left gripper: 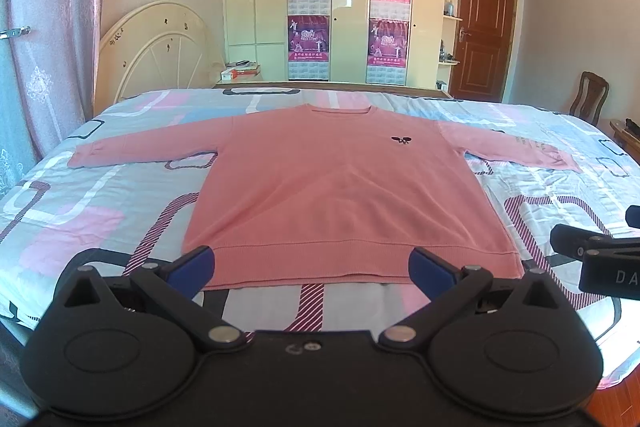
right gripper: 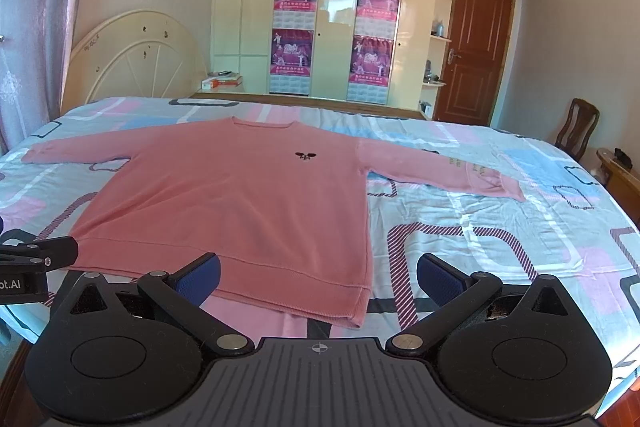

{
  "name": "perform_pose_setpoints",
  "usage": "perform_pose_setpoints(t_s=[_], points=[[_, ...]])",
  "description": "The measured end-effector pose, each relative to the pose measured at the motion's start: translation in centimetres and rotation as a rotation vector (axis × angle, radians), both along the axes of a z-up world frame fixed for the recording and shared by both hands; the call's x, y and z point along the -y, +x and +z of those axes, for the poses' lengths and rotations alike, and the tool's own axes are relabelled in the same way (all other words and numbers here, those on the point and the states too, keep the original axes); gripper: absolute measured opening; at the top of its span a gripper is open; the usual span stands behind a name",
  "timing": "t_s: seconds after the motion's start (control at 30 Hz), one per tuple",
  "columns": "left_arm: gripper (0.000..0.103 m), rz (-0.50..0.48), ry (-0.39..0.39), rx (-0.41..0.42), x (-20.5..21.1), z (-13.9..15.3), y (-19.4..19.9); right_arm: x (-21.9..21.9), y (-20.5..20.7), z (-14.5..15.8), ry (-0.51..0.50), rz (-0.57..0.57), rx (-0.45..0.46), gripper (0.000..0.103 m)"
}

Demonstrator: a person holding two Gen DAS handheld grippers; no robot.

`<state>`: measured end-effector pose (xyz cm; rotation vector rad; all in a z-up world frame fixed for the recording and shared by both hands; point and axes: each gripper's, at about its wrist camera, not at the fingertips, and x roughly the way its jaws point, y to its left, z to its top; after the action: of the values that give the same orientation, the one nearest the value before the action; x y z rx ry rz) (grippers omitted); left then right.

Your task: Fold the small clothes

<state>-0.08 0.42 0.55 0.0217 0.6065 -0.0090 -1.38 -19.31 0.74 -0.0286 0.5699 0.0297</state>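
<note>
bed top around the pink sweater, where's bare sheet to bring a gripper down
Bare sheet lies right of the pink sweater, below its right sleeve, out to the bed edge. A smaller patch sits under the left sleeve, beside the body. The near strip below the hem is crowded: the open left gripper and right gripper hover there.

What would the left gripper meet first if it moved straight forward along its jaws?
Most likely the ribbed hem of the pink sweater, which lies flat on the bed between the open jaws of the left gripper. Its height above the bed is unclear.
</note>
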Motion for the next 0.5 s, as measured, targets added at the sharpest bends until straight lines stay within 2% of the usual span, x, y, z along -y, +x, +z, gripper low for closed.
perform_pose_setpoints(t_s=[0.5], points=[[0.103,0.006,-0.002,0.002,-0.34,0.08,0.13,-0.12,0.06,0.01,-0.004,0.005,0.001,0.103]])
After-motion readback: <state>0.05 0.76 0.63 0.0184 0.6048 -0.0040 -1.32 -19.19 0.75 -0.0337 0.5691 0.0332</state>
